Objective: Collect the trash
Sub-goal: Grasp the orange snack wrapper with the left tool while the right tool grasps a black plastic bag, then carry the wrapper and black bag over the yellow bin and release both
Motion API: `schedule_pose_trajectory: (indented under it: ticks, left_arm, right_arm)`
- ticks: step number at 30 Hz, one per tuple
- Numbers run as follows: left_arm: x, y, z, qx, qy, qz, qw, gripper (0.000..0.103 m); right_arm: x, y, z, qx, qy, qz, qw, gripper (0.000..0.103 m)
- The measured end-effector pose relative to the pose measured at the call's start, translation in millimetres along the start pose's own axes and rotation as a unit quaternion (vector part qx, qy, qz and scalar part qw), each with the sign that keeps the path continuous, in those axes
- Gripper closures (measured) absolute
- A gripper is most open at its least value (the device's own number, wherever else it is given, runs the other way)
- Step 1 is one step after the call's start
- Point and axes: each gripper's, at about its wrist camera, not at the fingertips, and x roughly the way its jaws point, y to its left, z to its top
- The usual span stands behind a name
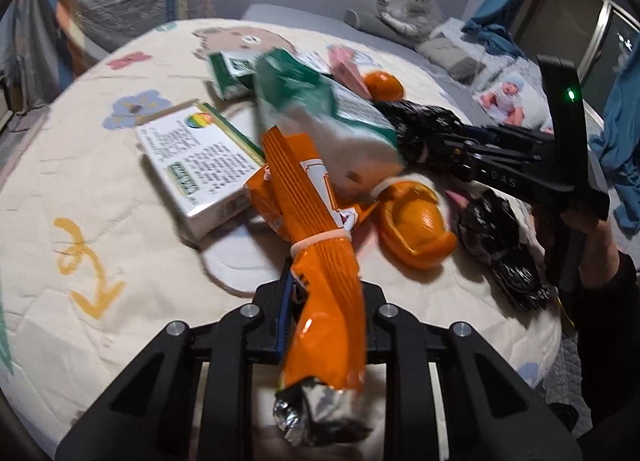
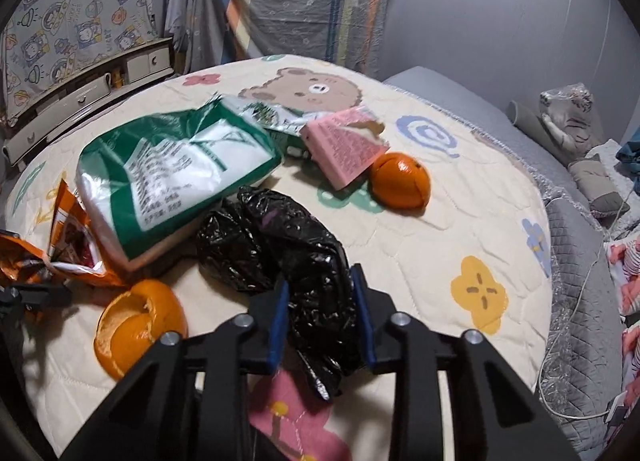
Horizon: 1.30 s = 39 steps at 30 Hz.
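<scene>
1. I'm working over the quilt (image 2: 460,221), soft and padded, where all the trash is sitting in one loose pile.
2. Green bag (image 2: 176,173) is lying slumped across the pile, crinkly plastic.
3. My right tongs (image 2: 320,313) are pinching the black bag (image 2: 280,245), thin and glossy, probably so I can open it for the rest.
4. My left tongs (image 1: 324,313) are clamping the orange wrapper (image 1: 316,237), foil-lined and twisted, lifted toward that bag.
5. Peel (image 2: 140,321) is lying cupped beside.
</scene>
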Motion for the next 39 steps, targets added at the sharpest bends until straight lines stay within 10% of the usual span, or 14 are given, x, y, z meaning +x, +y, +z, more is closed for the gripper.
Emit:
schedule_pose_trajectory:
  ticks: [23, 39]
  left_arm:
    - [-86, 10, 19, 0.023, -0.125, 0.017, 0.9918, 0.083]
    - [-71, -86, 58, 0.122, -0.141, -0.065, 0.9803, 0.083]
  right_arm:
    - [-86, -15, 14, 0.045, -0.097, -0.054, 0.993, 0.093]
    - [-162, -64, -26, 0.118, -0.144, -0.127, 0.974, 0.093]
